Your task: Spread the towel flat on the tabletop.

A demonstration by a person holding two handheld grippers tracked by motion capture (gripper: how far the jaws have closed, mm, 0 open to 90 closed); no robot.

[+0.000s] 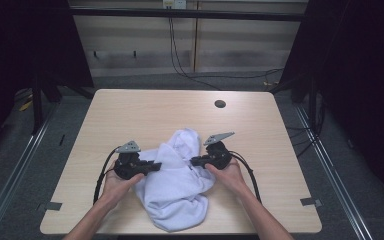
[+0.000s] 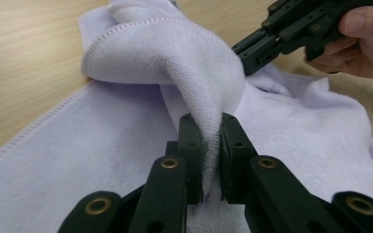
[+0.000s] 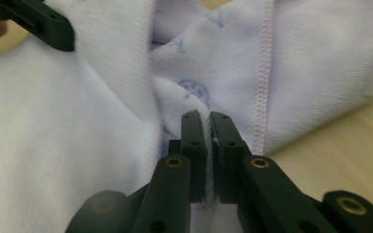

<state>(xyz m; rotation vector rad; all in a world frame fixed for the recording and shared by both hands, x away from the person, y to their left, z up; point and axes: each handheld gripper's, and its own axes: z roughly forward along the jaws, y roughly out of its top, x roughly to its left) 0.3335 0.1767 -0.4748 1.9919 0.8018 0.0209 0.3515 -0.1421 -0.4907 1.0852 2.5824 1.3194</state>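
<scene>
Near the front edge of the pale wooden table [image 1: 130, 107], crumpled white terry towel [image 1: 177, 185]: left gripper [image 2: 212, 127] and right gripper [image 3: 208, 122] both clamped on folds. Lift evenly, spread apart, keep tension gentle.

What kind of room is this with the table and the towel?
Probably a lab or workshop set up for recording. A bare wooden table stands between dark curtains, cables trail over a grey floor, and a white towel lies on the table.
</scene>
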